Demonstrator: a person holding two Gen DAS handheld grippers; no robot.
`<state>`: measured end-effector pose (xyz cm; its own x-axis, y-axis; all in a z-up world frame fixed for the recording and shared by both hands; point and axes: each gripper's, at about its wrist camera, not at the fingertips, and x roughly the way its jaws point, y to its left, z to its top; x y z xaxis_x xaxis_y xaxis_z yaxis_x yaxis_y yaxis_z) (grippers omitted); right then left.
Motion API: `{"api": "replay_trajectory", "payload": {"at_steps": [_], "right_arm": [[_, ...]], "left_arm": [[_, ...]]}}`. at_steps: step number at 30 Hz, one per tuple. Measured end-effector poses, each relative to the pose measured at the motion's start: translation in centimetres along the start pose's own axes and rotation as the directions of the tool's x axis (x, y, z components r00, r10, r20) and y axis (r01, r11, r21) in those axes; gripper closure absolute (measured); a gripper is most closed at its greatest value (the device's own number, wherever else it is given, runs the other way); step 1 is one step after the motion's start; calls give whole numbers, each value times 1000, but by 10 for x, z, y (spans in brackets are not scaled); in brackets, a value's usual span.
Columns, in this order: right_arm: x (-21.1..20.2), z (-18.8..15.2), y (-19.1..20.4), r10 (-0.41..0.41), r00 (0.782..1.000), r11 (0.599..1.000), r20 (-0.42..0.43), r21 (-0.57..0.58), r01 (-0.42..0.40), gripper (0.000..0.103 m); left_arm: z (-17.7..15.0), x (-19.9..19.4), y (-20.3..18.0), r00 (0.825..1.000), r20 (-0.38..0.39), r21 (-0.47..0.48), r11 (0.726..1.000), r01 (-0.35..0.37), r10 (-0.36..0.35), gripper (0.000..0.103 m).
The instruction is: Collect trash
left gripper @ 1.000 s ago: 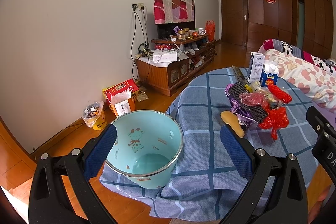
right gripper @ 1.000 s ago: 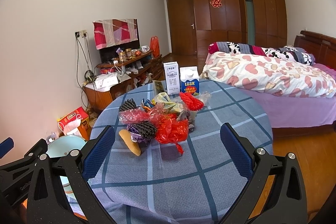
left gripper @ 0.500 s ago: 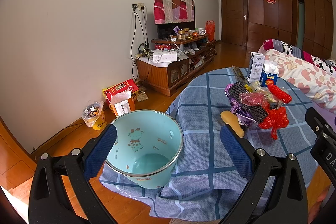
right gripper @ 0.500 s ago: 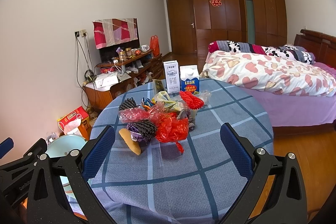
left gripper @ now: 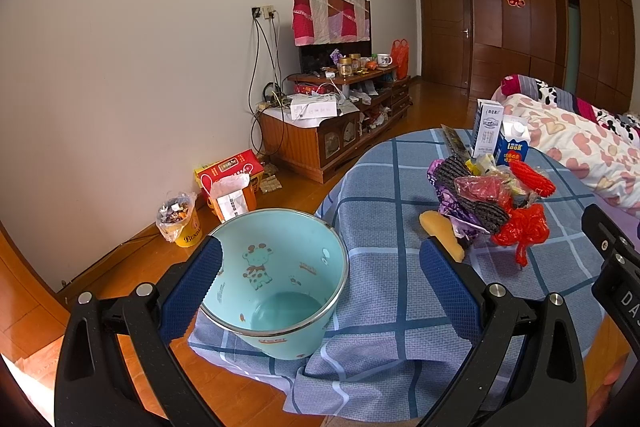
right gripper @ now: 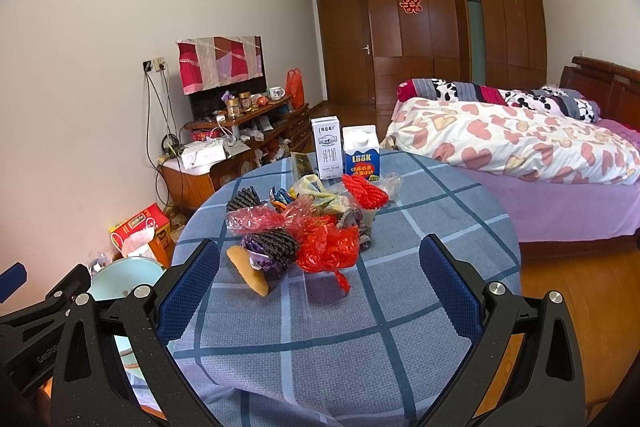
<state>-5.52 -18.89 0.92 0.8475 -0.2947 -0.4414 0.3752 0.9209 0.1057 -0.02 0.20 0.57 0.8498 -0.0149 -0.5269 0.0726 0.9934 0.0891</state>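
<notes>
Counted one round counter (right gripper: 400, 307) under blue plaid cloth. One pale blue bin (left gripper: 276, 279) stood at its near-left edge. Two cartons stood at far side: one white milk carton (right gripper: 327, 147), one blue carton (right gripper: 361, 157). One heap of wrappers (right gripper: 312, 223) lay mid-counter; piece count could not be told, though two red net bits, two dark ribbed bits and one tan piece (right gripper: 248, 269) showed. Two hand-held grippers were seen: left hand-held gripper (left gripper: 320, 283), right hand-held gripper (right gripper: 320, 279). One bed (right gripper: 520, 147). One TV stand (left gripper: 332, 131).

Left tool (left gripper: 320, 275) (jaws apart), teal bin (left gripper: 276, 287)
</notes>
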Motion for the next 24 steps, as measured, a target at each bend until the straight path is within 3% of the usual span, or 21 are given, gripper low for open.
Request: {"api": "replay_trajectory", "payload": {"at_steps": [13, 18, 24], "right_arm": [[9, -5, -4, -2, 1000, 1000, -13, -1, 2, 5], [30, -16, -15, -26, 999, 1000, -44, 3, 26, 5], [70, -34, -46, -64, 991, 998, -118, 16, 67, 6]], "left_arm": [[-7, 9, -3, 1000, -24, 5, 1000, 0, 0, 6], [-19, 32, -11, 999, -53, 25, 1000, 14, -12, 6], [-36, 75, -26, 989, -146, 56, 998, 31, -22, 6]]}}
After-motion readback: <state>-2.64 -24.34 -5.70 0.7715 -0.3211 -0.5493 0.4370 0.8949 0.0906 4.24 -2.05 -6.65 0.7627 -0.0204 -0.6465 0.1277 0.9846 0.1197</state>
